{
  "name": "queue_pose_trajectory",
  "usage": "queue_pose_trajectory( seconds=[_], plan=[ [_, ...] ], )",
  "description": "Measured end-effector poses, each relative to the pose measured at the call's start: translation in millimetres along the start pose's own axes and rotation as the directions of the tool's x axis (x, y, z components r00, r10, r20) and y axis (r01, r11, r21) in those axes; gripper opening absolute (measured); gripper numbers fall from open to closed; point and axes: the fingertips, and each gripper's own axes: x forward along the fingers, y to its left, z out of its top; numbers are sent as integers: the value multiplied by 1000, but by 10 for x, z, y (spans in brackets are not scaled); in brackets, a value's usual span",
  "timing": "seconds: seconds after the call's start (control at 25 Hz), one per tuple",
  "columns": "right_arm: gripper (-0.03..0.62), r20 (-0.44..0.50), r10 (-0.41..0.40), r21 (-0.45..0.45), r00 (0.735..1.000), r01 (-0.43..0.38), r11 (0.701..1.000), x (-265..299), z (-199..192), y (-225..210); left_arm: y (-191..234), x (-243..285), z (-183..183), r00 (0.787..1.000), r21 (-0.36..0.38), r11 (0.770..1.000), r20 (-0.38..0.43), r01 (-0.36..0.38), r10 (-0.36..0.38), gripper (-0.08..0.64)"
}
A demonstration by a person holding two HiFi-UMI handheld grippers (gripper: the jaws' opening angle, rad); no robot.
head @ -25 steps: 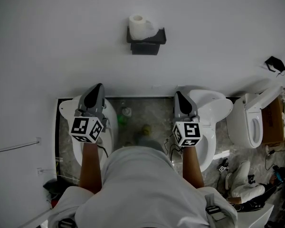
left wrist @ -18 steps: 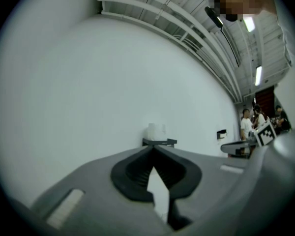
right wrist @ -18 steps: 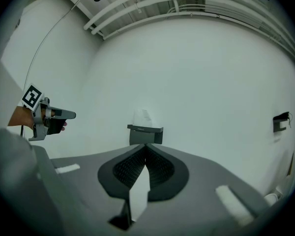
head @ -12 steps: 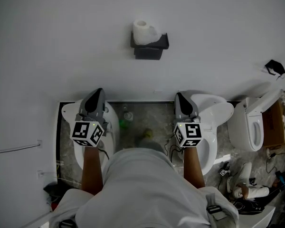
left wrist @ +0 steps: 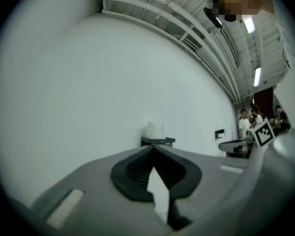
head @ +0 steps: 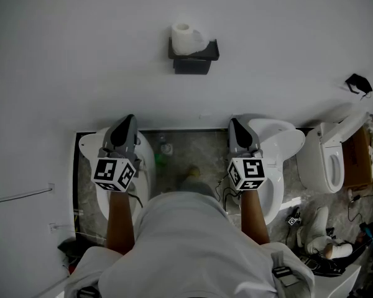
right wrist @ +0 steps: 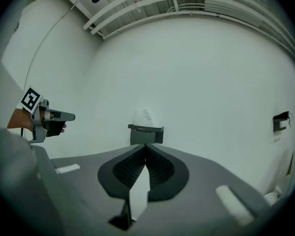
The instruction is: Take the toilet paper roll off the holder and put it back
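A white toilet paper roll (head: 185, 38) stands upright on top of a dark wall-mounted holder (head: 193, 59), high on the white wall. Both grippers are held side by side well short of it. My left gripper (head: 125, 121) is shut and holds nothing. My right gripper (head: 236, 126) is also shut and holds nothing. In the left gripper view the roll (left wrist: 154, 130) and holder (left wrist: 158, 141) show just beyond the closed tips (left wrist: 152, 147). The right gripper view has the roll (right wrist: 143, 117) and holder (right wrist: 146, 134) straight ahead of the closed tips (right wrist: 145, 146), with the left gripper (right wrist: 64, 116) at its left.
Below the wall stand white toilets, one under each gripper (head: 90, 144) (head: 276, 166) and another at the right (head: 329, 163). A small black fixture (head: 359, 84) hangs on the wall at right. Cables and clutter lie on the floor at lower right. People (left wrist: 246, 127) stand far off.
The head view has shifted slightly. Both grippers stay shut in the same place, and the roll has not moved on the holder.
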Motion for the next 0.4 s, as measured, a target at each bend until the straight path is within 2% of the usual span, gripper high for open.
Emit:
queue_pose_trajectory(
  seconds=[0.4],
  plan=[
    [0, 12, 11, -17, 1000, -10, 1000, 94, 109, -51, -15, 79, 55, 1000, 11, 1000, 4, 9, -9, 0]
  ],
)
